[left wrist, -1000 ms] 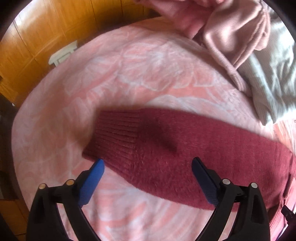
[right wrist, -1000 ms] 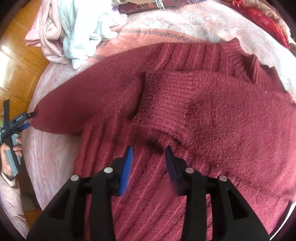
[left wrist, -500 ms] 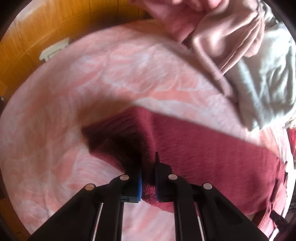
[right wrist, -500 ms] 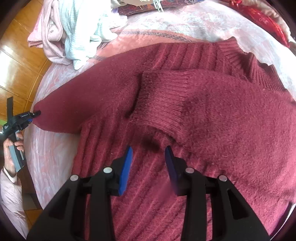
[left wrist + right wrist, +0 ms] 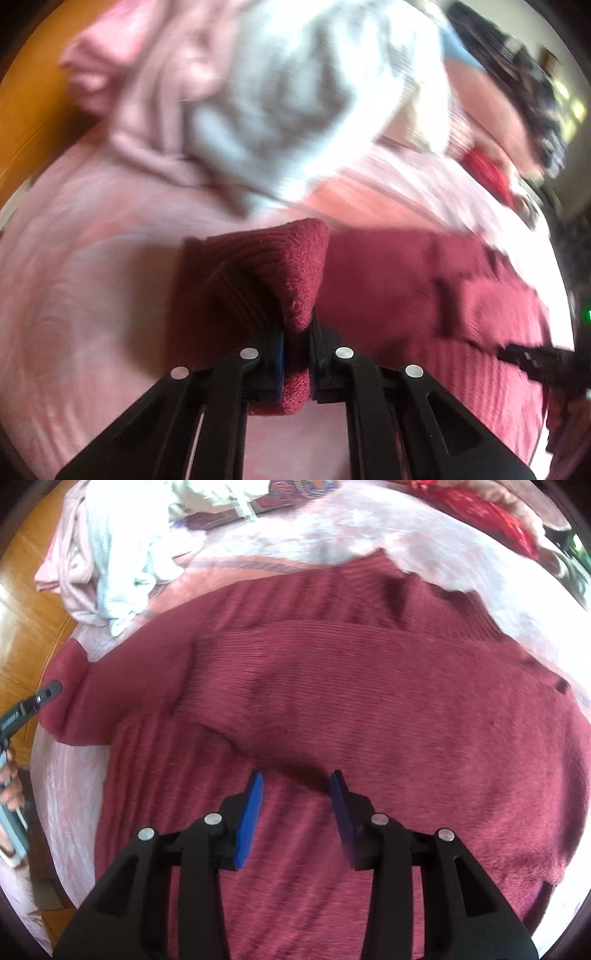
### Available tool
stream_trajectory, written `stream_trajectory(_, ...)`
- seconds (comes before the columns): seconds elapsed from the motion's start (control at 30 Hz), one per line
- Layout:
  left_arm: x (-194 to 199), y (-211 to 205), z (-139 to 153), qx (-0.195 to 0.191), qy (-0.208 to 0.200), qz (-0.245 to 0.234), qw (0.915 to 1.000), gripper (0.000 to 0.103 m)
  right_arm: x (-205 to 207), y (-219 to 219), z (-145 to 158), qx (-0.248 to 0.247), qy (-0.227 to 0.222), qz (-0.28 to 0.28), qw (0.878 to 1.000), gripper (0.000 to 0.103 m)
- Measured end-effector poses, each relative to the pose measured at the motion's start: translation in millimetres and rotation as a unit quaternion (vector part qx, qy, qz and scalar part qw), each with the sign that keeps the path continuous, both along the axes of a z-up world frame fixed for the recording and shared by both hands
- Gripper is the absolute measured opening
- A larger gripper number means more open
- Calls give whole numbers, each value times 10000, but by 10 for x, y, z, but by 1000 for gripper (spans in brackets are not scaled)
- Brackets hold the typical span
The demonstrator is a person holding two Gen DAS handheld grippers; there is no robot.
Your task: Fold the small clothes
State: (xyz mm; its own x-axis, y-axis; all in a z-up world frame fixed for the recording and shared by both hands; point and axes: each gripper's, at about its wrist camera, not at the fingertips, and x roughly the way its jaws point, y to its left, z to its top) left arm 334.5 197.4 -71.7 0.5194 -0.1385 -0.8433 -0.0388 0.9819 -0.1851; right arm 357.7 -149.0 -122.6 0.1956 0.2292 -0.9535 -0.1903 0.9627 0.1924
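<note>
A dark red knit sweater (image 5: 369,701) lies spread on the pink bedspread (image 5: 74,797), with one sleeve folded across its chest. My left gripper (image 5: 295,343) is shut on the cuff (image 5: 291,273) of the other sleeve and holds it lifted off the bed. From the right wrist view the left gripper's tip (image 5: 48,690) shows at the sleeve end on the left. My right gripper (image 5: 295,794) is open and empty, hovering just above the sweater's lower body.
A heap of pink (image 5: 147,96) and white clothes (image 5: 295,96) lies at the far side of the bed, also in the right wrist view (image 5: 122,554). Red cloth (image 5: 491,513) lies at the far right. Wooden floor (image 5: 22,627) shows past the bed's left edge.
My left gripper closed on the sleeve cuff, lifted it and swung toward the sweater body. My right gripper stayed open and shifted slightly over the sweater.
</note>
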Motion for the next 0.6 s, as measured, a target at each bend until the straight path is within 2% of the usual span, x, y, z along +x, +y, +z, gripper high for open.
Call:
stream_trajectory(0.17, -46, -862, -37, -131, -23, -733, 9972, 10, 2, -253, 8, 22, -18, -148, 9999, 38)
stream_trajectory(0.3, -87, -1538, -65, -294, -76, -1298, 9911, 10, -7, -437, 23, 18, -47, -245, 9997, 38)
stream_trajectory(0.47, -106, -2146, -272, -122, 53, -1671, 9859, 12, -36, -640, 43, 23, -58, -364, 9993, 38)
stream_trajectory(0.53, -105, -2282, -424, -121, 213, -1766, 9840, 16, -48, -689, 44, 38, -44, -403, 9992, 38)
stream_trajectory(0.6, -102, -2354, -623, -187, 470, -1798, 9824, 36, -59, -722, 51, 54, -31, -420, 9991, 38)
